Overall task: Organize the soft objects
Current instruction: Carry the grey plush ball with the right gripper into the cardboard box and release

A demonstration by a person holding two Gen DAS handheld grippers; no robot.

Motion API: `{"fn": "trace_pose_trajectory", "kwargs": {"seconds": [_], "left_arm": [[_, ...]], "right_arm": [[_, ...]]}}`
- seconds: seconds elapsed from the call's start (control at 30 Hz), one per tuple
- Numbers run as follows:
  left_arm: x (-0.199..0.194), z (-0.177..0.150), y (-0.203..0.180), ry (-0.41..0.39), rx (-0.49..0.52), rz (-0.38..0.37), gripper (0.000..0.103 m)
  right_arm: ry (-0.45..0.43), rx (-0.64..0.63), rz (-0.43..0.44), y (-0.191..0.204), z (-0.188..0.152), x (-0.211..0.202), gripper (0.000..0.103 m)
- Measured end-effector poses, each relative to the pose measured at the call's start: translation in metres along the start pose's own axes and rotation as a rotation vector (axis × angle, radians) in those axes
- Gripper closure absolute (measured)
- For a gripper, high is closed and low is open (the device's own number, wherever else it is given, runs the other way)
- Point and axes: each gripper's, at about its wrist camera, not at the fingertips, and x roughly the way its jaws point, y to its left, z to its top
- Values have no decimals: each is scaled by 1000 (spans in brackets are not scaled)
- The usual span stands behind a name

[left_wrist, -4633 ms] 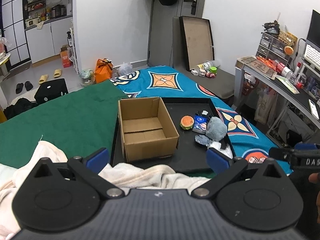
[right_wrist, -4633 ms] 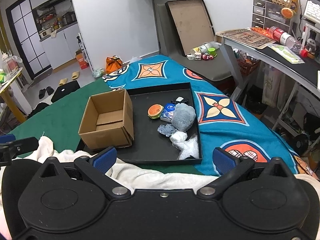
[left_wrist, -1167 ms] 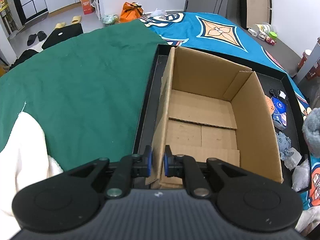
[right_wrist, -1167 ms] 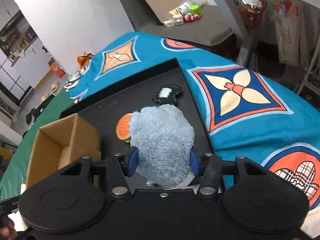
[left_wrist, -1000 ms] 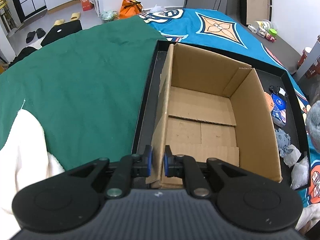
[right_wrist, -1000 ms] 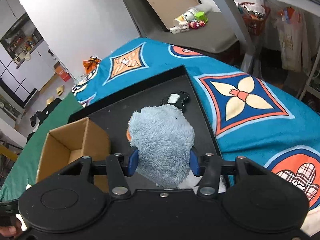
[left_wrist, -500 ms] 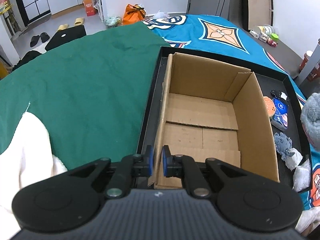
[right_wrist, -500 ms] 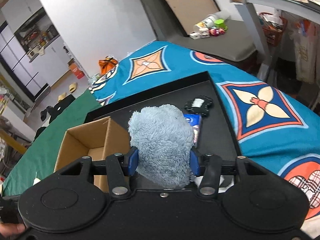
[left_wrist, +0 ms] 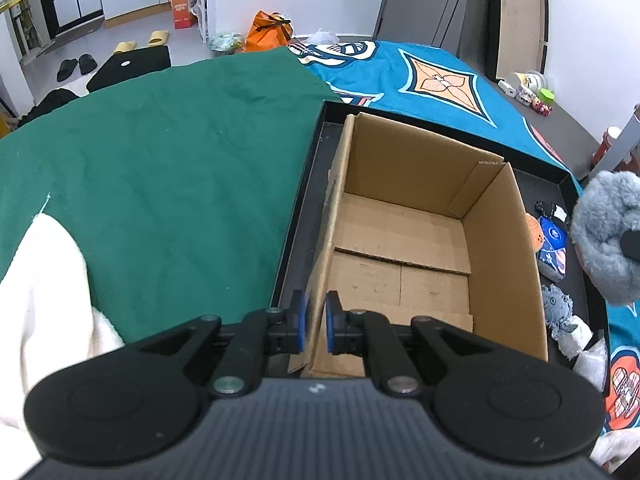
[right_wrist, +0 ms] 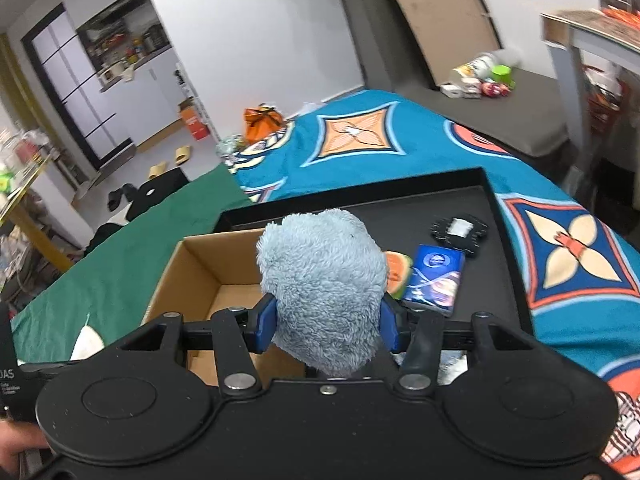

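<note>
Left gripper (left_wrist: 314,327): jaws pinched together on the near-left wall of the cardboard box (left_wrist: 404,240), blue pads flat against either face of the cardboard. Box is open-topped, empty, its bottom flaps visible. It stands in the left part of a black tray (left_wrist: 304,216), which lies on a bed covered by a green cloth (left_wrist: 160,152) at 9 to 11 o'clock and a blue patterned blanket (left_wrist: 432,80) at 12 to 2 o'clock. White fleece fabric (left_wrist: 40,292) at 8 o'clock in the left wrist view.

Right gripper (right_wrist: 327,322): jaws part-open, closed on a fluffy grey-blue plush toy (right_wrist: 324,284); both pads press into its pile. Toy is held off the tray, in front of the box's right wall in the right wrist view. In the left wrist view the same toy (left_wrist: 606,236) shows at 3 o'clock, just beyond the box's right side.

On the tray to the right of the box:
- watermelon-slice toy (right_wrist: 396,270), partly hidden behind the plush
- blue tissue packet (right_wrist: 434,280), just beside the slice
- black toothed piece with a white centre (right_wrist: 458,234), farther back
- small blue knitted figure (left_wrist: 556,312) and crumpled clear plastic (left_wrist: 576,334), near the tray's front right corner

A hand (right_wrist: 18,446) shows at the lower left edge of the right wrist view, at 8 o'clock.
</note>
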Motion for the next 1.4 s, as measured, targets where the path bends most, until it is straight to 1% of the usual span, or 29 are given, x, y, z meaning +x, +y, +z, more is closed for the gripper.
{"fn": "trace_pose_trajectory", "kwargs": {"seconds": [0.27,0.43,0.8,1.0,1.1,1.17,1.2,1.23,1.27,1.4], "left_arm": [[0,0,5,-3,-18,-17,94],[0,0,5,-8,-22,-19,94],[0,0,10,-11,-32,-37,94],[3,1,12,-3,-48,-47,93],[6,2,12,3,-46,-49,93],[7,2,12,7,-47,-46,92],[8,3,12,11,-49,-53,91],[8,3,12,12,-47,-52,91],[9,3,11,15,-46,-40,91],[8,4,11,19,-42,-35,90]], "right_arm": [[1,-82,65,29,3,9,53],[13,-111,88,43,5,16,53],[37,-143,91,61,10,43,53],[48,-145,73,67,14,61,52],[61,-147,65,71,15,69,45],[72,-158,55,73,13,71,42],[75,-156,58,72,12,71,35],[75,-149,61,71,11,70,31],[71,-143,60,70,10,68,25],[71,-130,52,65,9,65,24]]}}
